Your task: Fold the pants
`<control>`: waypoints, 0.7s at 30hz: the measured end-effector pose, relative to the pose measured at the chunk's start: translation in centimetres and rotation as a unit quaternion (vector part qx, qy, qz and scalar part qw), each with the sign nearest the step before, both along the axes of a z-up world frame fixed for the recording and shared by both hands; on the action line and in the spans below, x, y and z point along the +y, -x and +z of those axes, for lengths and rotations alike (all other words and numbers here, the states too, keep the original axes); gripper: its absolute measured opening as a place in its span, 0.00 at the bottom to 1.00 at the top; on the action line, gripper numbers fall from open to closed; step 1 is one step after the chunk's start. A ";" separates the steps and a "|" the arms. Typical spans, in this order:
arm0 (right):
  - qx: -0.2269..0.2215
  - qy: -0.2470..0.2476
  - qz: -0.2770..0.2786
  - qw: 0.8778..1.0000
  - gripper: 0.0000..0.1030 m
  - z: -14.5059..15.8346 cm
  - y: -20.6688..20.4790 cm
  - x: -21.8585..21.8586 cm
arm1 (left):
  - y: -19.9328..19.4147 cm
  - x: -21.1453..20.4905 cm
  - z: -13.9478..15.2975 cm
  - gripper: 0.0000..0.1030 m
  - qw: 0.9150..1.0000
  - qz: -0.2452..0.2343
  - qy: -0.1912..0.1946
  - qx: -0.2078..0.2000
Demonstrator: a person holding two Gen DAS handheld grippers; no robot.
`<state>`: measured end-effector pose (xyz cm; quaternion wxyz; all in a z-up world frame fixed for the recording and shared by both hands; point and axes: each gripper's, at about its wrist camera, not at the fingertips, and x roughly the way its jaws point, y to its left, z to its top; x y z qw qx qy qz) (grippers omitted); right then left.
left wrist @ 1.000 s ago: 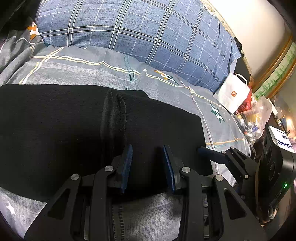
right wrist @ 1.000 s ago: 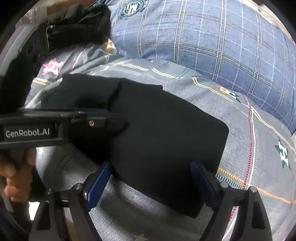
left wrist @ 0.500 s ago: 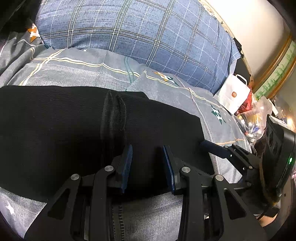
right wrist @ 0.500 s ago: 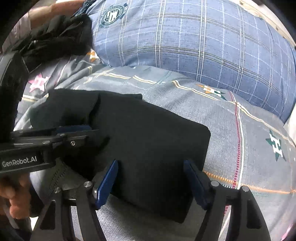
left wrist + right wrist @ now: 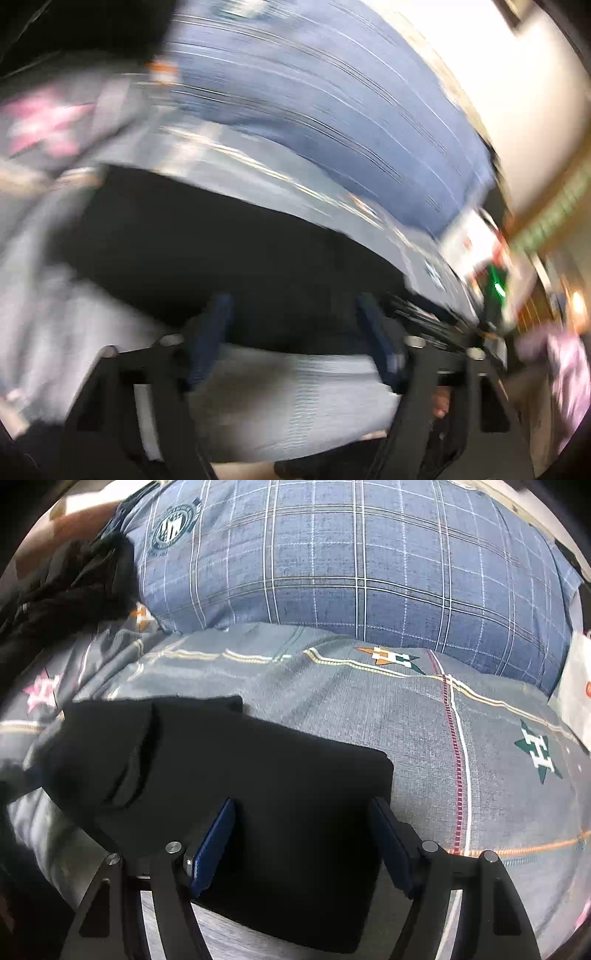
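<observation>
The black pants (image 5: 258, 768) lie folded into a flat rectangle on the grey patterned bed sheet (image 5: 480, 738). My right gripper (image 5: 303, 805) hangs open over their near right end, pads apart and above the cloth. The left wrist view is smeared by motion. There my left gripper (image 5: 291, 301) has its jaws opening wide. The near edge of the pants (image 5: 221, 251) shows between the fingers with neither pad pressing on it. The body of the right gripper with its green light (image 5: 495, 284) shows at the right of that view.
A big blue plaid pillow (image 5: 351, 565) fills the back of the bed. A heap of black clothing (image 5: 66, 590) lies at the back left. A white paper bag (image 5: 576, 686) stands off the bed's right edge.
My left gripper's jaws have spread from narrow to wide, and that hand has swung sideways, blurring its view and leaving the right wrist view. My right gripper narrowed a little and rolled over the pants' end.
</observation>
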<state>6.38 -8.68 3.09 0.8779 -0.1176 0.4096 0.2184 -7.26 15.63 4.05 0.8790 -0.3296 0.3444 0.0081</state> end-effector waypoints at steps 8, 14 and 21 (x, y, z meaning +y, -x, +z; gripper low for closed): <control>0.015 -0.031 -0.019 0.999 0.70 0.2 0.1 -1.1 | 2.2 6.8 -5.1 0.70 0.985 0.095 0.134 0.057; 0.010 -0.021 -0.009 1.000 0.70 0.1 0.7 -1.2 | 0.3 8.7 -7.3 0.73 0.973 0.118 0.197 0.017; 0.009 -0.014 -0.005 1.000 0.70 -0.1 0.7 -1.5 | 1.3 8.9 -7.6 0.64 0.971 0.150 0.186 -0.009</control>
